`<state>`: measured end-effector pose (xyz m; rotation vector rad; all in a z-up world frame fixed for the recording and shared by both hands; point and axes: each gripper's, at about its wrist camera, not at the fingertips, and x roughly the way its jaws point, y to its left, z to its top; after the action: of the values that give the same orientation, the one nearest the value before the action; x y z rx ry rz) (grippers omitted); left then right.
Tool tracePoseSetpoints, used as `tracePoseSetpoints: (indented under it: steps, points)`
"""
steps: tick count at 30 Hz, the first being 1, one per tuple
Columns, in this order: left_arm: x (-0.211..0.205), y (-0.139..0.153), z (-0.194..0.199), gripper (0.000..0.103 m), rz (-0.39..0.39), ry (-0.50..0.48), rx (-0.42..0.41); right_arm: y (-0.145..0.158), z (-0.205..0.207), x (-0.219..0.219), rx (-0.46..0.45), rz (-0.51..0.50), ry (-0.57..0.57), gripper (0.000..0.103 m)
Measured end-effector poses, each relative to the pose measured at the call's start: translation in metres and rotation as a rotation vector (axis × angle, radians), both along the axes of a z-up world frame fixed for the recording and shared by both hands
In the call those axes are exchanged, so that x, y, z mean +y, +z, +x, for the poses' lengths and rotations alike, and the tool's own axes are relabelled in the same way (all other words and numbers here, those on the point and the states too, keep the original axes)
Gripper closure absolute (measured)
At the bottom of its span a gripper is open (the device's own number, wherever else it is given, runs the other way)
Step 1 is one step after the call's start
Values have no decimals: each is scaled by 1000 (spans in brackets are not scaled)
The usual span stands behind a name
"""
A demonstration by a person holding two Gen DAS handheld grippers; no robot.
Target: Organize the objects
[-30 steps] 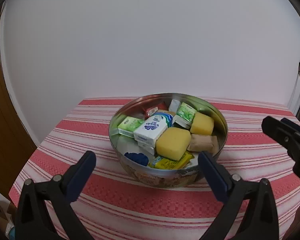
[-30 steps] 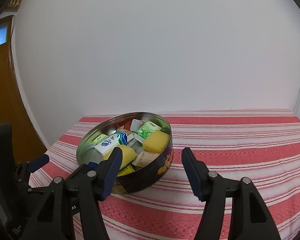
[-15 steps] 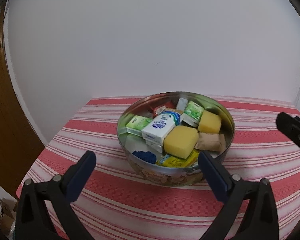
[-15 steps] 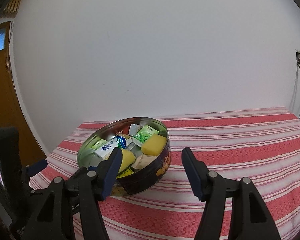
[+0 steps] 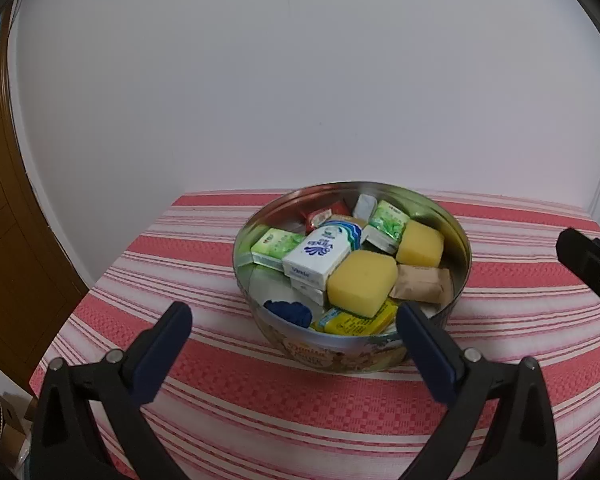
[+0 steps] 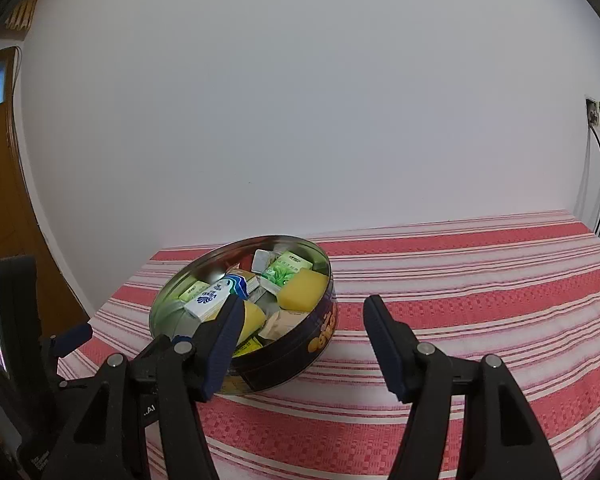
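Observation:
A round metal tin [image 5: 458, 240] stands on the red-striped tablecloth, also in the right wrist view [image 6: 300, 344]. It holds two yellow sponges [image 5: 360, 282], a white and blue tissue pack [image 5: 318, 256], green packs [image 5: 276, 242], a brown packet [image 5: 420, 288], a blue item [image 5: 288, 312] and yellow sachets [image 5: 348, 322]. My left gripper [image 5: 290, 344] is open and empty just in front of the tin. My right gripper [image 6: 300, 338] is open and empty at the tin's right front side; its finger tip shows in the left wrist view [image 5: 584, 258].
The red and white striped tablecloth [image 6: 480, 280] stretches to the right of the tin. A white wall stands close behind the table. A wooden door [image 5: 4, 208] is at the left, a socket with cables [image 6: 598, 120] at the right. The left gripper's body [image 6: 16, 344] is at far left.
Both grippers have drawn back and shifted left; the tin now sits further right in the left wrist view. Jaws stayed open. Nothing in the tin moved.

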<state>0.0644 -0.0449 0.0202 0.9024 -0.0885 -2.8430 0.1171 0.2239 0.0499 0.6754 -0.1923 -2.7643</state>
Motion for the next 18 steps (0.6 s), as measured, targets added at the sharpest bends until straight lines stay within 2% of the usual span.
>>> tracePoseSetpoints:
  steps: [11, 18]
  points:
    - [-4, 3, 1, 0, -13, -9, 29, 2, 0, -1, 11, -4, -6, 39]
    - [-4, 3, 0, 0, -48, 24, 33, 2, 0, -4, 17, -3, -5, 39]
